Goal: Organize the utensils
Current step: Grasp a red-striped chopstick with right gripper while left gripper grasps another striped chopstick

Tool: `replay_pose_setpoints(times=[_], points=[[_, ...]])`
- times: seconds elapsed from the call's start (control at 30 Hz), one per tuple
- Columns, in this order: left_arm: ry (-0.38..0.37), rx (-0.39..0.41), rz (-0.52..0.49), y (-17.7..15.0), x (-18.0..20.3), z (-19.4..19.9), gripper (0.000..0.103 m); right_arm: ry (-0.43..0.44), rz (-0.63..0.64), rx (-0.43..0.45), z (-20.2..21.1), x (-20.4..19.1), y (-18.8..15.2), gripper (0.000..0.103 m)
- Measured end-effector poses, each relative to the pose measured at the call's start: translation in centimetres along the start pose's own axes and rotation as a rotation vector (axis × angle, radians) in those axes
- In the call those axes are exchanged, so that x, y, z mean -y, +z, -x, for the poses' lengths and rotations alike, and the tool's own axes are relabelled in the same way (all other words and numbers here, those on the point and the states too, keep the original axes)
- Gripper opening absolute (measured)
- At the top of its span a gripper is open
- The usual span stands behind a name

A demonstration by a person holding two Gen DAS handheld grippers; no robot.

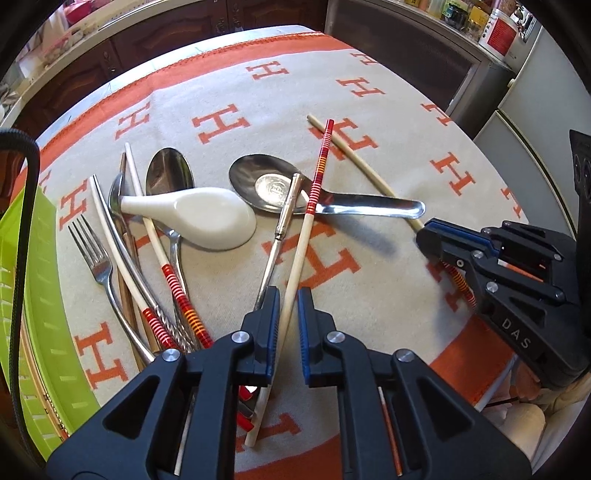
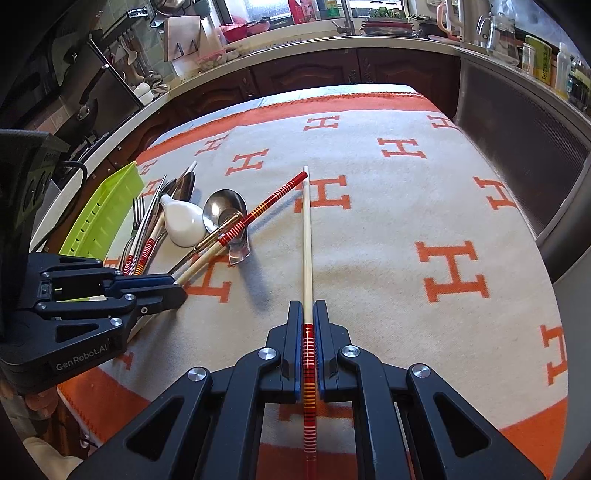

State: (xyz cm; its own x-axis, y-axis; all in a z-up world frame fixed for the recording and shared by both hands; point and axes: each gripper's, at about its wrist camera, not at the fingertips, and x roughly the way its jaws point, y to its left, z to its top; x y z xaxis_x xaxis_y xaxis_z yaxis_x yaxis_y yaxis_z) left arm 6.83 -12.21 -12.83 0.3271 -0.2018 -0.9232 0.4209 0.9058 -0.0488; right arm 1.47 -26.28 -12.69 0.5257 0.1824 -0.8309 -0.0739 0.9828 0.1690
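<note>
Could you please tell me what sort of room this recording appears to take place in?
Most likely a home kitchen: a counter crowded with dishes, dark wooden cabinets beneath it, and a fridge beside the table.

four red-banded chopsticks [image 1: 318, 173], one fork [image 1: 92, 254], one white spoon [image 1: 207, 218], one tray [image 1: 40, 295].

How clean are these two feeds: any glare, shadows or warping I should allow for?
Left wrist: sharp, but glare whitens the ceramic spoon and metal spoon; the table's edge bows from the fisheye. Right wrist: sharp, the gripped chopstick casts a soft shadow leftward, and the window behind is blown out.
</note>
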Motion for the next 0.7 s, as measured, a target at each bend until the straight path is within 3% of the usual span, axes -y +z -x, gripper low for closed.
replay_pose_setpoints(times=[0.33, 0.53, 0.7], points=[[-0.02, 0.037, 0.015, 0.1, 0.2, 0.9, 0.003, 0.035, -0.085, 0.001, 0.6, 1.2, 0.2, 0.005], [-0.039, 0.095, 0.039, -0.2, 0.3, 3.9, 0.003, 0.054, -0.133, 0.034, 2.3, 1.8, 0.4, 0.005], [0.012, 0.163, 0.102, -1.3, -1.5, 7.9, 0.003, 0.113, -0.116, 0.078, 4.7, 0.6, 1.7, 0.005]])
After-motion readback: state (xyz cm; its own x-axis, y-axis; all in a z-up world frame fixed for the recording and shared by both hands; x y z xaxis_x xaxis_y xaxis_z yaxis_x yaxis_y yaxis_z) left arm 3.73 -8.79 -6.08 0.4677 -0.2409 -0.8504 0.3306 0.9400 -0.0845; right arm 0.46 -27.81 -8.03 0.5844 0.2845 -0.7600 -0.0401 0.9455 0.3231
